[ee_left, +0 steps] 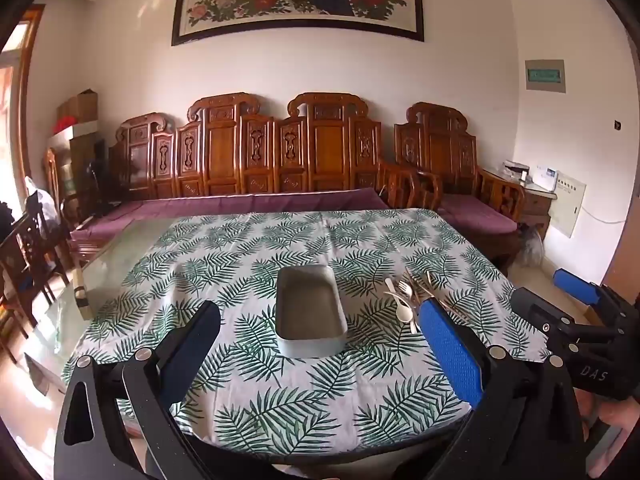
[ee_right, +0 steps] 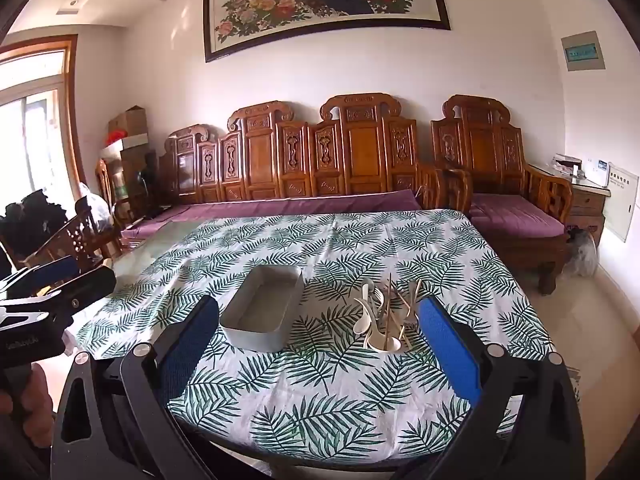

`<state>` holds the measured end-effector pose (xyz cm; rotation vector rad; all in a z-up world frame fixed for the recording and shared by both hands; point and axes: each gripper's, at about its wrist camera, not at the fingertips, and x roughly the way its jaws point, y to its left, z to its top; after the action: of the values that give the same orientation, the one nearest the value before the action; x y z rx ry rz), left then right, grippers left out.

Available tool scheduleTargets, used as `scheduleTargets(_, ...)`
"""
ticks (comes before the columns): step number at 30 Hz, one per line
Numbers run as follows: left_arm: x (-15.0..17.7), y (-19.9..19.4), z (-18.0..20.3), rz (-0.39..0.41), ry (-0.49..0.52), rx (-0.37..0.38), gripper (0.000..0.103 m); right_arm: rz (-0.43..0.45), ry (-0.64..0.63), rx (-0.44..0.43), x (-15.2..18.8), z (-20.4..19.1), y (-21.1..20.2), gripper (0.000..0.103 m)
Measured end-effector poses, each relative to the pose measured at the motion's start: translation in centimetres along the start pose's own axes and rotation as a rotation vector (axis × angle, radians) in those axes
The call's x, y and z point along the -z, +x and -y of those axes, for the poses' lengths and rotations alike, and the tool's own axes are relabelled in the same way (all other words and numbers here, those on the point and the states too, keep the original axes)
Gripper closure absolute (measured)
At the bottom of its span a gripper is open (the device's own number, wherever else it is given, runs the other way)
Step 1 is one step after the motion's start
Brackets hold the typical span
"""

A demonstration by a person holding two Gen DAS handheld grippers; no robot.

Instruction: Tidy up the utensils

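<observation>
An empty grey rectangular tray (ee_left: 312,346) sits in the middle of the leaf-print tablecloth (ee_left: 280,400). Right of it lies a loose pile of utensils (ee_left: 404,296): white spoons, forks and wooden chopsticks. My left gripper (ee_left: 318,308) hovers over the near table edge, open, with the tray seen between its fingers and nothing held. The right wrist view shows the same tray (ee_right: 256,340) and the utensils (ee_right: 386,316) ahead of my right gripper (ee_right: 320,306), which is open and empty too. Each gripper appears in the other's view: the right gripper (ee_left: 560,296) and the left gripper (ee_right: 76,276).
A carved wooden sofa (ee_left: 280,152) with purple cushions runs along the far side of the table. Bare glass tabletop (ee_left: 120,248) shows at the left beyond the cloth. Wooden chairs (ee_right: 76,236) stand at the left. A hand (ee_left: 612,412) holds the right gripper's handle.
</observation>
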<state>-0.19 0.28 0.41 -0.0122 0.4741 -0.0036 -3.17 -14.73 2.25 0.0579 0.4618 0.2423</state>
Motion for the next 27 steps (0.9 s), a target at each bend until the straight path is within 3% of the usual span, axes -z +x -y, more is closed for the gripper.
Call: scheduleTargets(27, -0.84, -0.80, 0.89, 0.012, 0.010, 0.003, 0.006, -0.004, 0.004, -0.005, 0.35, -0.05, 0.23, 0.003)
